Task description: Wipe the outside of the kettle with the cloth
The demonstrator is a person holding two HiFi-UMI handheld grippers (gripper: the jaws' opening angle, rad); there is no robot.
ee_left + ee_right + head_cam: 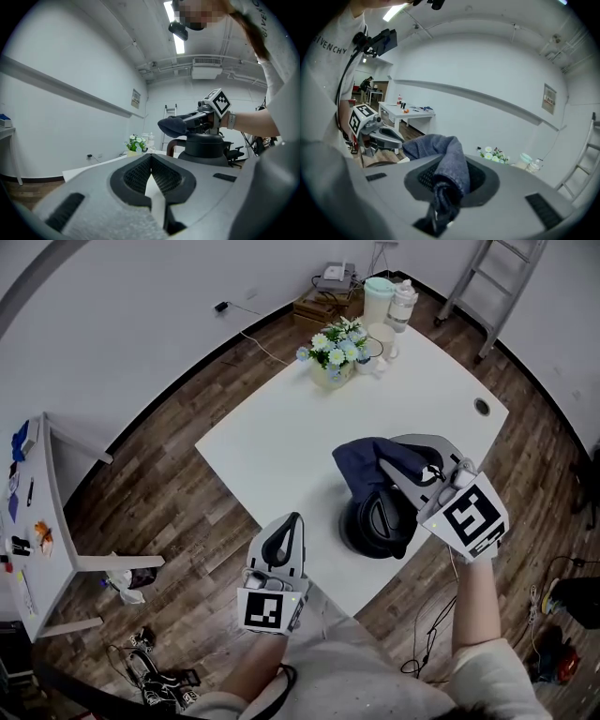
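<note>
Over the kettle [373,526], right gripper [387,468] pinches cloth [359,465]

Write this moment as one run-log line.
left gripper: shut, empty | right gripper: shut on cloth | cloth: above kettle, contact unclear | kettle: on table

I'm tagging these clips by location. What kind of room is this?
Probably a bare workroom or lab space, not a home kitchen: a white table stands on wood-look flooring, a ladder stands by the wall, and a strip light hangs under an exposed ceiling with pipes.
</note>
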